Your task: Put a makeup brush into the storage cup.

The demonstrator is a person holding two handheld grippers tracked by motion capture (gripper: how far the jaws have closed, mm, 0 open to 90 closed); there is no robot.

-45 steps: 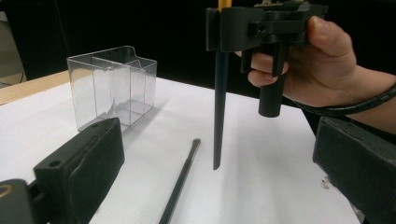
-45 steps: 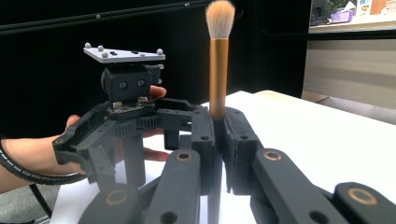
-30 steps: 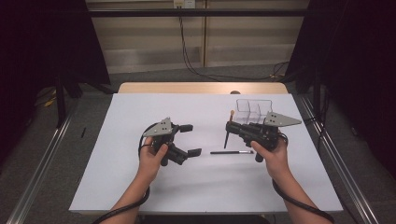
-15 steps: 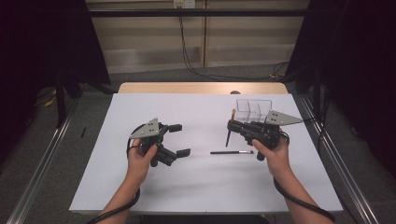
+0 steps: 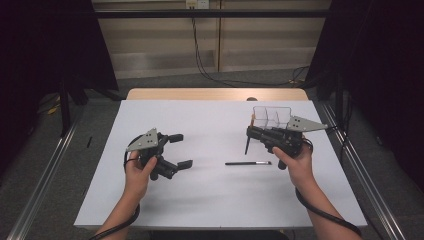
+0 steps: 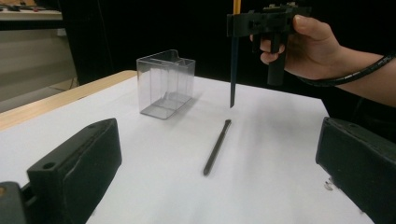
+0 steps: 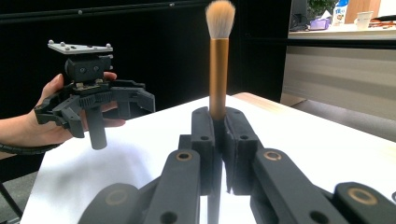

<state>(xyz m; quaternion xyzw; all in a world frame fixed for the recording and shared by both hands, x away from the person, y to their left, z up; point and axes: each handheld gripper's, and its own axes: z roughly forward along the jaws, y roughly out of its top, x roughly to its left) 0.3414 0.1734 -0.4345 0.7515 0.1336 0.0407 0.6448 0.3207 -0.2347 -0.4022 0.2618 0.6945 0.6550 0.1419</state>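
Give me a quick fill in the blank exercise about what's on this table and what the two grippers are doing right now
1. The right gripper is shut on a makeup brush, held upright with its bristles pointing ____.
2. The left gripper has its jaws ____ with nothing between them.
3. The thin dark brush lies flat on the ____ table.
4. The organizer box standing on the table is made of ____ plastic.

Missing words: up; open; white; clear
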